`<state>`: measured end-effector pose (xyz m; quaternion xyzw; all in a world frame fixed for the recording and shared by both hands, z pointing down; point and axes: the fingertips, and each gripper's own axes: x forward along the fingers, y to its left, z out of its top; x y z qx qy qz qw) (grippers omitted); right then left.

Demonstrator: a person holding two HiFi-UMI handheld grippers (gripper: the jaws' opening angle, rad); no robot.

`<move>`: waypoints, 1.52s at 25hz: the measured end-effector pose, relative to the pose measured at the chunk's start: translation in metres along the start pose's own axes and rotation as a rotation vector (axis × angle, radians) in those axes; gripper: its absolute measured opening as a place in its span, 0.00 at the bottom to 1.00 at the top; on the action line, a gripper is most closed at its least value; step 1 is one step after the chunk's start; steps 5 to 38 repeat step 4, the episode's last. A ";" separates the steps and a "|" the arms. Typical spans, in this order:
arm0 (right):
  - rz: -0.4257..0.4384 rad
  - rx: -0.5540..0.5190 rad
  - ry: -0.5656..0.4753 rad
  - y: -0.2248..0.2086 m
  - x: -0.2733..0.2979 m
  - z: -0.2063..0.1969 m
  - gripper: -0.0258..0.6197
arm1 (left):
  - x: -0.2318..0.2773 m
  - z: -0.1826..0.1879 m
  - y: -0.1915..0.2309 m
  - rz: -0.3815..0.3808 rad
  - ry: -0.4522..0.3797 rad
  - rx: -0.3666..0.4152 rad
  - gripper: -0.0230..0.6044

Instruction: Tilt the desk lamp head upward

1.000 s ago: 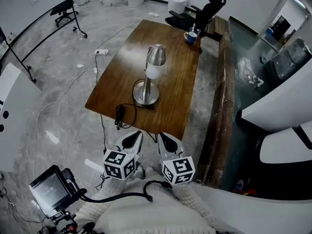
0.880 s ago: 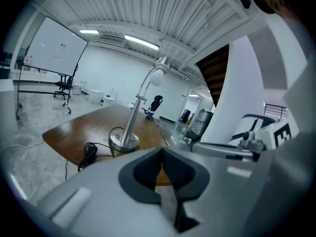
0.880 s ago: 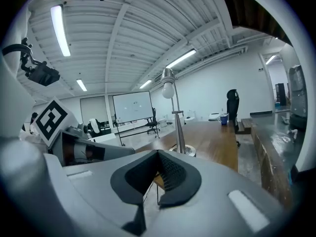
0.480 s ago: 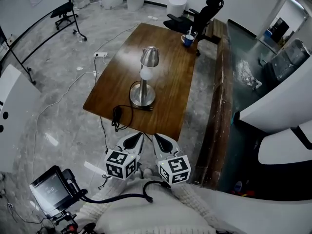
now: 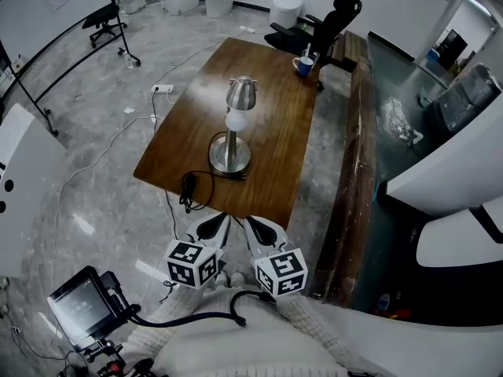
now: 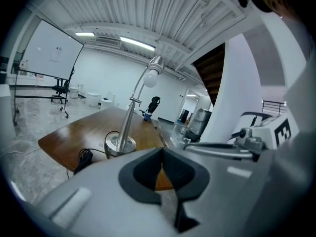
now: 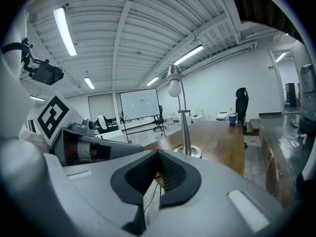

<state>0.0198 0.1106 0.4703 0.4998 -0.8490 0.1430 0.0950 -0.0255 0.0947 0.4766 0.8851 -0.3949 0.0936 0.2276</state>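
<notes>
On the worktop (image 5: pixel 279 124): desk lamp (image 5: pixel 233 132) upright near the middle, shade facing down.
Left gripper (image 5: pixel 212 226): jaws pressed together, empty, short of the near edge.
Right gripper (image 5: pixel 262 230): likewise closed, empty, just alongside.

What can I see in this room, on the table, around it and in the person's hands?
Table: one, brown wood, middle of the room.
Desk lamp: one, silver with a white bulb, standing mid-table.
Mug: one, blue, far end of the table.
Cable: one, black, from the lamp's base over the near table edge.
Office chairs: two, black, one beyond the table's far end, one far left.
Power strip: one, white, on the floor left of the table.
Whiteboard: one, white, far left.
Screen device: one, black, bottom left.
Left gripper: one, white, shut, empty, before the table.
Right gripper: one, white, shut, empty, beside it.
</notes>
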 end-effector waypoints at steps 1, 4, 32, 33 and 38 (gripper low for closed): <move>-0.002 -0.002 -0.002 -0.001 0.000 0.001 0.04 | 0.001 -0.002 -0.001 -0.005 0.003 -0.002 0.05; -0.006 -0.011 -0.006 -0.001 0.000 0.002 0.04 | 0.004 -0.008 -0.003 -0.020 0.021 -0.014 0.05; -0.006 -0.011 -0.006 -0.001 0.000 0.002 0.04 | 0.004 -0.008 -0.003 -0.020 0.021 -0.014 0.05; -0.006 -0.011 -0.006 -0.001 0.000 0.002 0.04 | 0.004 -0.008 -0.003 -0.020 0.021 -0.014 0.05; -0.006 -0.011 -0.006 -0.001 0.000 0.002 0.04 | 0.004 -0.008 -0.003 -0.020 0.021 -0.014 0.05</move>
